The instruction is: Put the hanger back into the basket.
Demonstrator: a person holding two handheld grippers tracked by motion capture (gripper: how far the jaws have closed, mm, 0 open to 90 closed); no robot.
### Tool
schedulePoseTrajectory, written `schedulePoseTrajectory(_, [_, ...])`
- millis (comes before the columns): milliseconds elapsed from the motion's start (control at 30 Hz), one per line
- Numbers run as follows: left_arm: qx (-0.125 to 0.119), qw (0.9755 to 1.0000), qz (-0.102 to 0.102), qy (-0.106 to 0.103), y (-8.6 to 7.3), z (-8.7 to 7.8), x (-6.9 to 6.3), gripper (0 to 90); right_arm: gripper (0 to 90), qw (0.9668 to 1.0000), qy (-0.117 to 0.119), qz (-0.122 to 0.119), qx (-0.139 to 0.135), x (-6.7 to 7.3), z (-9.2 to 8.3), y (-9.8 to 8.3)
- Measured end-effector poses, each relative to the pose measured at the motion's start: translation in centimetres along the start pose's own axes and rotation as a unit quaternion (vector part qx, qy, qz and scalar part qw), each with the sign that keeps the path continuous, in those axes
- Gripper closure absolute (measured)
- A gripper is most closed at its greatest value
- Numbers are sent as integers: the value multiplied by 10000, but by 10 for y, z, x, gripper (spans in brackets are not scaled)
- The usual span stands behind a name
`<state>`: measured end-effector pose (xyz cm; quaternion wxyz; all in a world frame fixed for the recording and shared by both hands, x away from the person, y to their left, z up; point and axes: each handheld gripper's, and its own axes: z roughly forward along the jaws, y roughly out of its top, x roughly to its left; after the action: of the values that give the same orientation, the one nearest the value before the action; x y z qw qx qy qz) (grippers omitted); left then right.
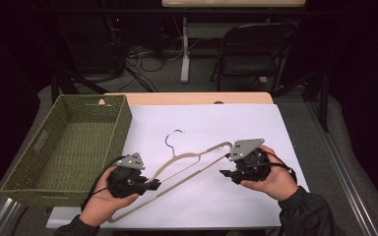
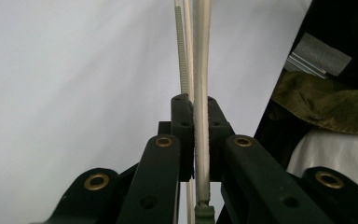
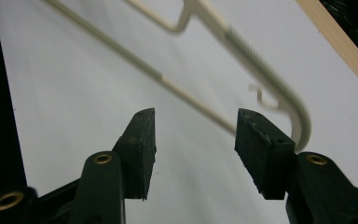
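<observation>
High view: cream plastic clothes hanger (image 1: 187, 164) right of the green woven basket (image 1: 69, 142), left gripper (image 1: 153, 185) clenched on its bars, right gripper (image 1: 225, 173) released beside its far end. Light, stiff, slippery; grip the shoulder.

The hanger (image 1: 187, 164) lay slantwise on the counter (image 1: 256, 123), right of the basket (image 1: 69, 142). The left claw (image 1: 153, 185) sat at the hanger's near-left end, the right claw (image 1: 225, 173) beside its right end.
</observation>
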<state>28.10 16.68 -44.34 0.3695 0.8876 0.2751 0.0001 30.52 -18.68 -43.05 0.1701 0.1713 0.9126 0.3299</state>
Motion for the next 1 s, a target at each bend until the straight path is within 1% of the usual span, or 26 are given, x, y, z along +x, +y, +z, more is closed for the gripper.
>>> schedulePoseTrajectory(33, [-45, 10000, -42, 62, 0, -5, 1, 869, 475, 10000, -11, 54, 24, -1, 0, -2])
schedulePoseTrajectory(100, [-99, 9998, -84, 124, -1, -14, 4, 869, 469, 9999, 21, 78, 90, -4, 0, -7])
schedulePoseTrajectory(133, [-110, 9998, -112, 151, -1, -17, 5, 869, 466, 9999, -38, 114, 123, -4, 0, -8])
schedulePoseTrajectory(167, [-134, 9997, -124, 183, -1, -21, 7, 869, 463, 9998, 15, 135, 139, -5, 1, -9])
schedulePoseTrajectory(200, [-155, 9996, -111, 229, -1, -26, 8, 869, 463, 9998, -6, 155, 112, -6, 2, -11])
schedulePoseTrajectory(300, [-201, 9990, -121, 374, -1, -40, 13, 869, 463, 9995, -32, 245, 172, -9, 2, -16])
schedulePoseTrajectory(433, [-261, 9983, -172, 495, 0, -63, 22, 869, 463, 9992, -33, 331, 226, -13, 4, -21])
schedulePoseTrajectory(500, [-284, 9978, -158, 585, 0, -76, 28, 869, 463, 9990, -35, 376, 244, -15, 5, -24])
schedulePoseTrajectory(533, [-287, 9973, -163, 661, 0, -84, 32, 869, 463, 9988, -33, 391, 301, -16, 4, -25])
schedulePoseTrajectory(567, [-286, 9970, -169, 700, 0, -89, 35, 869, 463, 9987, -52, 421, 268, -17, 6, -26])
schedulePoseTrajectory(600, [-307, 9961, -210, 803, 0, -97, 40, 869, 463, 9986, -86, 429, 304, -18, 6, -27])
schedulePoseTrajectory(633, [-322, 9956, -228, 853, 0, -101, 43, 869, 463, 9985, -59, 462, 279, -19, 7, -29])
schedulePoseTrajectory(667, [-365, 9944, -272, 951, -1, -109, 48, 869, 463, 9981, -62, 473, 401, -19, 6, -29])
schedulePoseTrajectory(700, [-383, 9939, -285, 990, -2, -113, 51, 869, 463, 9984, -74, 482, 297, -20, 8, -30])
schedulePoseTrajectory(767, [-420, 9922, -330, 1128, -5, -126, 60, 869, 463, 9981, -77, 504, 352, -22, 7, -31])
schedulePoseTrajectory(800, [-441, 9912, -377, 1191, -7, -133, 66, 869, 463, 9979, -79, 554, 338, -22, 7, -32])
schedulePoseTrajectory(867, [-480, 9894, -459, 1293, -10, -141, 73, 869, 463, 9976, -111, 559, 404, -24, 7, -33])
schedulePoseTrajectory(900, [-491, 9887, -492, 1329, -12, -145, 76, 869, 463, 9979, -138, 598, 214, -24, 10, -35])
schedulePoseTrajectory(933, [-497, 9878, -534, 1378, -14, -150, 81, 869, 463, 9976, -107, 596, 347, -25, 8, -35])
schedulePoseTrajectory(967, [-486, 9870, -562, 1428, -16, -154, 85, 869, 463, 9977, -86, 621, 273, -26, 9, -37])
schedulePoseTrajectory(1000, [-474, 9864, -584, 1459, -18, -157, 89, 869, 461, 9974, -149, 649, 282, -26, 9, -38])
